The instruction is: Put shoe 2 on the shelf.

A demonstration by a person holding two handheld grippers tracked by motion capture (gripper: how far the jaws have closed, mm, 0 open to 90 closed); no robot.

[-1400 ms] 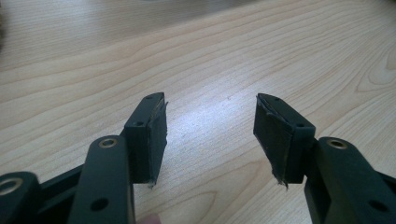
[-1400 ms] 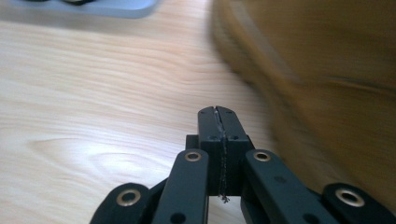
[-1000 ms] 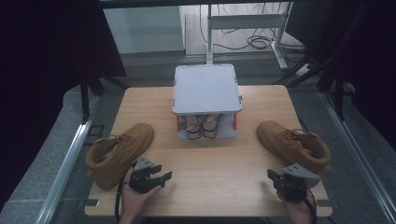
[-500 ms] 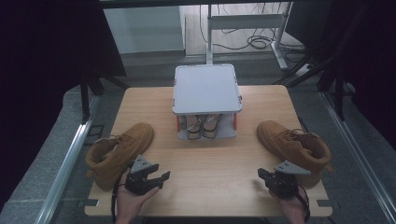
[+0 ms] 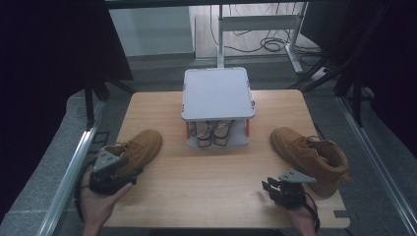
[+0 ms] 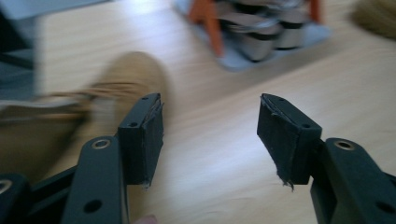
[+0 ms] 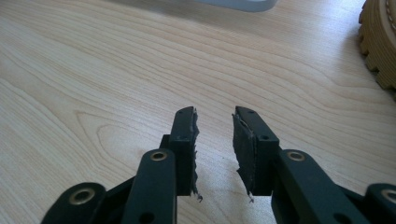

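Left boot on tabletop left edge, just ahead-left of left gripper; fingers wide apart, empty. Right boot beside right gripper; its fingers narrowly parted, empty, over bare wood.

The left boot is smearing into blur in the left gripper view, laces unreadable. The right boot is getting cut off at the frame's edge, only its sole showing.
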